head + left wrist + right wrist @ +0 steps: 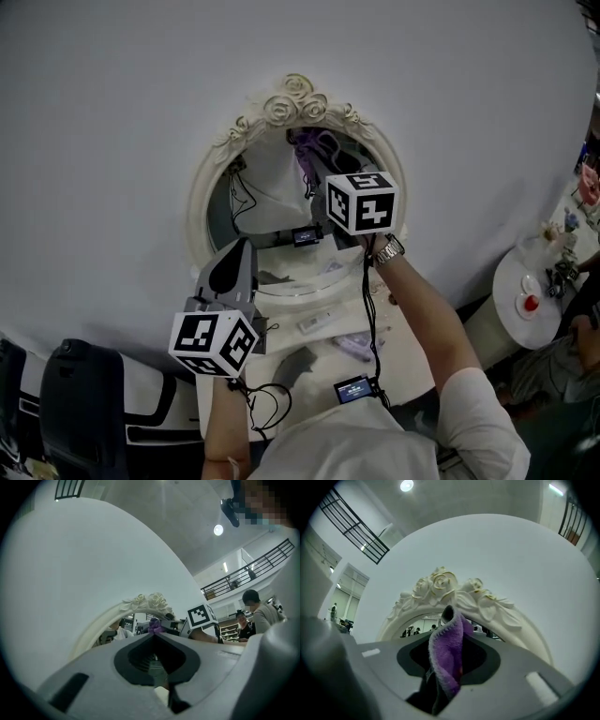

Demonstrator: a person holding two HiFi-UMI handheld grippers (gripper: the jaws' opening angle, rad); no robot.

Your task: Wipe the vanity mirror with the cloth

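The oval vanity mirror (214,183) has a cream frame topped with carved roses and stands against a white wall. My right gripper (319,161) is raised to the upper part of the glass, shut on a purple cloth (302,142). In the right gripper view the cloth (447,653) sticks up from between the jaws, just below the rose crest (440,585). My left gripper (232,261) is lower, by the mirror's lower left frame. It is shut with nothing in it (153,635), and the mirror frame (145,603) lies ahead of it.
A white vanity top (281,309) below the mirror carries a small white item (317,323), a purple object (354,347), cables and a small screen device (354,389). A dark chair (80,403) stands at the left, a round white side table (506,281) at the right.
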